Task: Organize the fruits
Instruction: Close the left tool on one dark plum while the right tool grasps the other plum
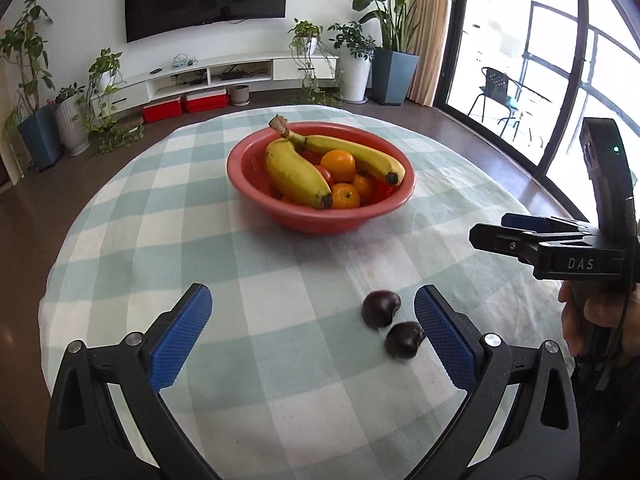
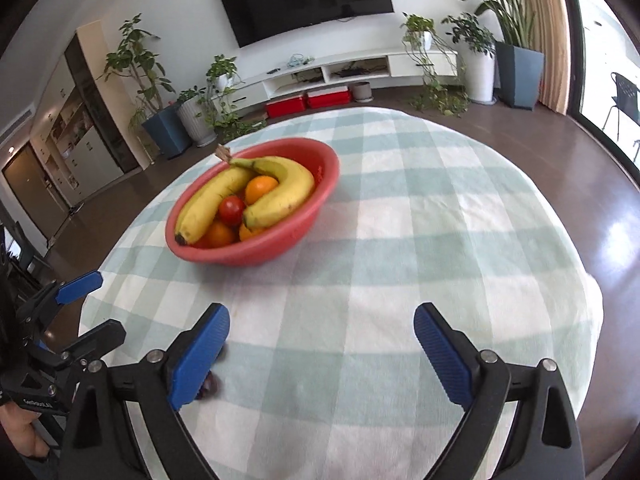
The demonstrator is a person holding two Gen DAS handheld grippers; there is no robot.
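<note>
A red bowl (image 1: 320, 216) (image 2: 256, 250) stands mid-table holding two bananas (image 1: 296, 172) (image 2: 280, 196), several oranges (image 1: 338, 165) and a tomato (image 2: 232, 209). Two dark plums (image 1: 381, 308) (image 1: 404, 338) lie on the checked cloth just inside my left gripper's right finger. My left gripper (image 1: 312, 320) is open and empty above the cloth. My right gripper (image 2: 322, 338) is open and empty; a dark plum (image 2: 210, 386) shows mostly hidden behind its left finger. The right gripper also shows in the left wrist view (image 1: 504, 232), and the left gripper in the right wrist view (image 2: 92, 306).
The round table (image 1: 132, 240) wears a green-white checked cloth and its edges drop to a dark floor. Potted plants (image 1: 36, 80), a TV stand (image 1: 224, 72) and a glass door (image 1: 540, 60) lie beyond.
</note>
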